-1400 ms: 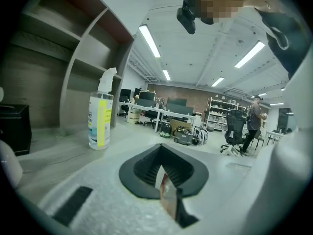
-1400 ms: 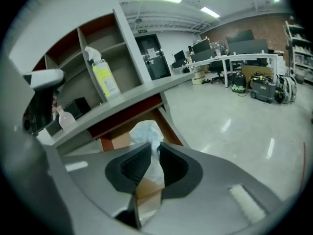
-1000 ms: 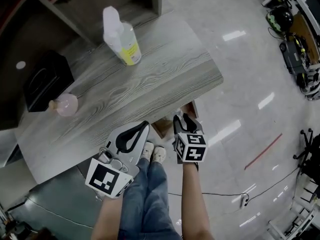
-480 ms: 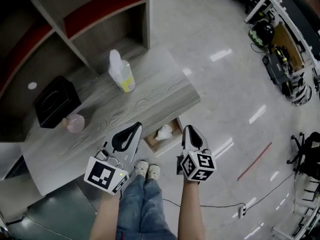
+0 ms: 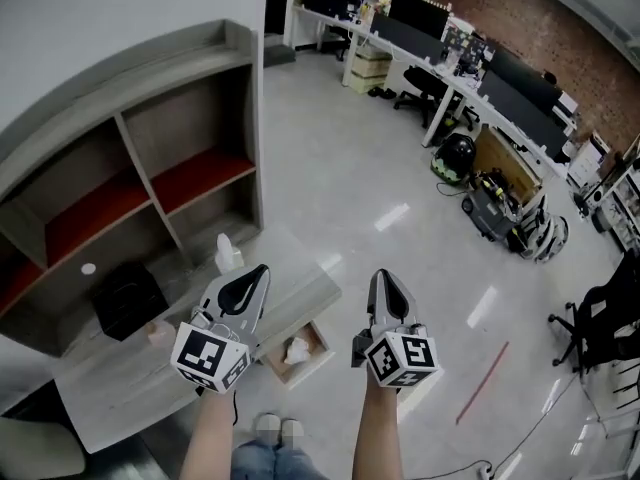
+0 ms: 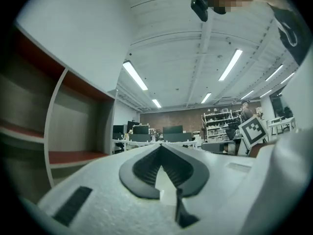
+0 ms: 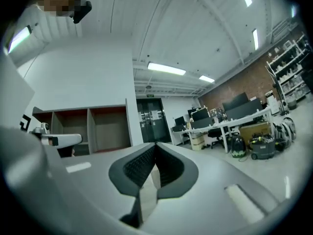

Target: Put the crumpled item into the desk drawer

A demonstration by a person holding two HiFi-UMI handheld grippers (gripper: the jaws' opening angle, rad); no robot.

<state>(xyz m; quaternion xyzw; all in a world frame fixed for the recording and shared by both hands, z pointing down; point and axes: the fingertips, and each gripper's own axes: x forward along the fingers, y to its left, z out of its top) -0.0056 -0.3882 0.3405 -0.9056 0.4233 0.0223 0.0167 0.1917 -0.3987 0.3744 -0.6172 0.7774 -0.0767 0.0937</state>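
The open desk drawer (image 5: 322,346) holds a white crumpled item (image 5: 297,349). The left gripper (image 5: 260,270) and right gripper (image 5: 383,275) are both closed, holding nothing.

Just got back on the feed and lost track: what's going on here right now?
A person holds a gripper in each hand, both held up and touching nothing. The left gripper is shut and empty. The right gripper has its jaws just closing, tips together, with nothing between them. The white crumpled item lies in the open drawer under the edge of the desk, so it looks placed. The drawer is not yet pushed shut.
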